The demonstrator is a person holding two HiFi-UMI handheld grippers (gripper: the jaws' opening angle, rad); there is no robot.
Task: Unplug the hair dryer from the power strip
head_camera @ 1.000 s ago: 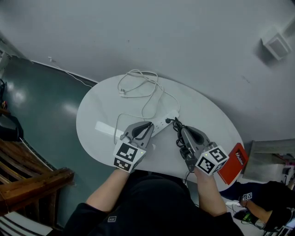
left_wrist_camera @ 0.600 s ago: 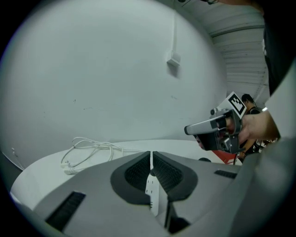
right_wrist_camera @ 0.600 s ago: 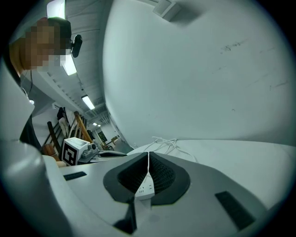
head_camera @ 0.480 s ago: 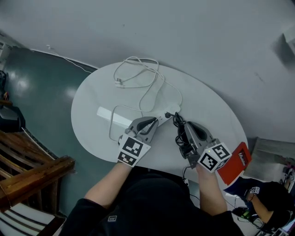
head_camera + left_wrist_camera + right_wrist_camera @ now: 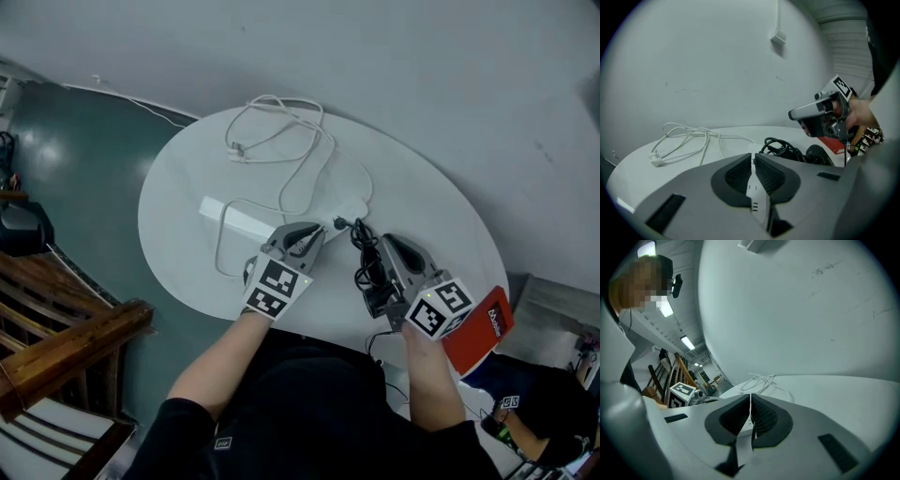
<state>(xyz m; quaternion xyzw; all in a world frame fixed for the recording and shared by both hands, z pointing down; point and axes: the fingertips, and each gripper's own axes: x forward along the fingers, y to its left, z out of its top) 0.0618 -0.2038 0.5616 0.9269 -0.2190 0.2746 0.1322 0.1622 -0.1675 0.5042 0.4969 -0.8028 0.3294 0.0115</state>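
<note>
Hair dryer plug [image 5: 339, 223]: in the head view, black, at the end of the white power strip [image 5: 327, 230] on the round white table [image 5: 187, 253].
Black cord [image 5: 364, 267]: bunched up just beside the right gripper [image 5: 382, 244].
Left gripper [image 5: 318, 232]: tip at the power strip.
Left gripper view: claws together, holding nothing; black cord ahead.
Right gripper view: claws together, holding nothing; white cable [image 5: 761, 380] ahead.

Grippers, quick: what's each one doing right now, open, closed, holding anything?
Left gripper: closed, holding nothing.
Right gripper: closed, holding nothing.
</note>
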